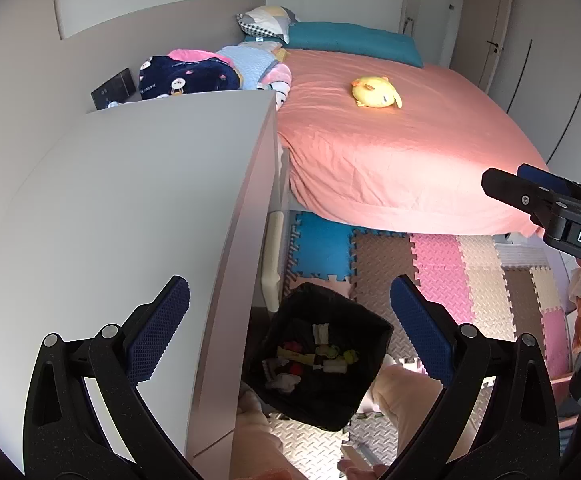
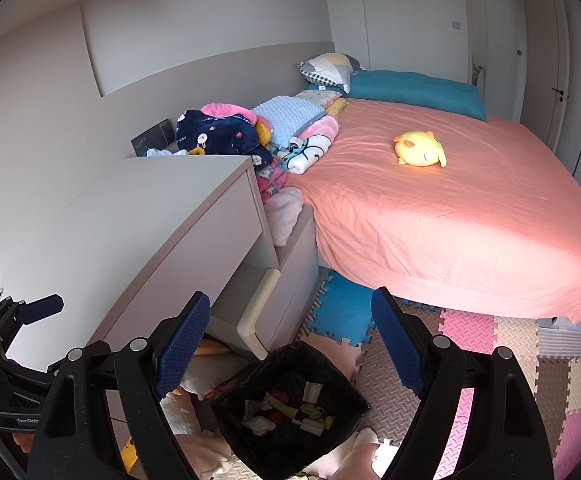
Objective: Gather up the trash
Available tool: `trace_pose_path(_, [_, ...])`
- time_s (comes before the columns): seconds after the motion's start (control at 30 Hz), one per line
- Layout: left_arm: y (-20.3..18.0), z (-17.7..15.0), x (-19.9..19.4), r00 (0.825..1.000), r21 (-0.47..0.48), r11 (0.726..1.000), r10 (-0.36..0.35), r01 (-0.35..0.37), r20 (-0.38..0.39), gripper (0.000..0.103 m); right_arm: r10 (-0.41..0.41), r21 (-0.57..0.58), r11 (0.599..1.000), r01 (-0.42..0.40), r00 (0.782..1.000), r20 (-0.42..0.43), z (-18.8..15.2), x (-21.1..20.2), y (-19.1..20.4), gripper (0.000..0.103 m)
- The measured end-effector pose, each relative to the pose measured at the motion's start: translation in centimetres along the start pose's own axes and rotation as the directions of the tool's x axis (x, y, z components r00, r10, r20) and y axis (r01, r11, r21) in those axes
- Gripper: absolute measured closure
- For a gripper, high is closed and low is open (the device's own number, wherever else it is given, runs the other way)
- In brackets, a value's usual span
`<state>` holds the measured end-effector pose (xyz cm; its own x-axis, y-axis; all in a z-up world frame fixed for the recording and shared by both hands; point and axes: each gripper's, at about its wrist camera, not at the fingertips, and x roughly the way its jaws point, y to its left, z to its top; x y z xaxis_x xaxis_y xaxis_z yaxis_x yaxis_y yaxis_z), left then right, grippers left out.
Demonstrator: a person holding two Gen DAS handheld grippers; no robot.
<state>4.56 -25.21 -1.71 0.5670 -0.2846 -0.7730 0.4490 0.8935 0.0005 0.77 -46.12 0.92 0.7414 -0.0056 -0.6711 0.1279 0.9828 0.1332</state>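
Below both my grippers: black-lined square trash bin [image 2: 290,412] on foam floor, scraps inside | left gripper [image 1: 290,332] spread wide, empty | right gripper [image 2: 290,344] likewise | bin straight beneath, both equally near

Only a few writings can be read. In the left wrist view, the white capital letters "DAS" stand on a dark label strip on the body of the black plastic right gripper [image 1: 506,184], at the right edge; the word is cut off by the border of the picture. In the right wrist view, small white letters "GenRobo" stand on a grey band on the black plastic left gripper [image 2: 42,306], low at the left edge; the end of this word is hidden. The dark navy plush blanket with cartoon animals [image 2: 220,134] carries some pale lettering, too small to read.
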Motion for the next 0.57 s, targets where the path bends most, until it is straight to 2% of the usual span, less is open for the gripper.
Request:
trace_pose_path(0.43, [-0.29,0.02,-0.24,1.0,0.015,1.0,-0.01,0.01,0.014,0.006,-0.001,-0.001,1.0,0.001,1.0,0.0,0.04,0.03,0.03,0.02])
trace_pose_path(0.57, [-0.47,-0.08,-0.58,0.999,0.03,1.0,-0.009,0.008,0.039,0.006,-0.003,0.001,1.0,0.003,1.0,0.0,0.02,0.01,-0.05,0.02])
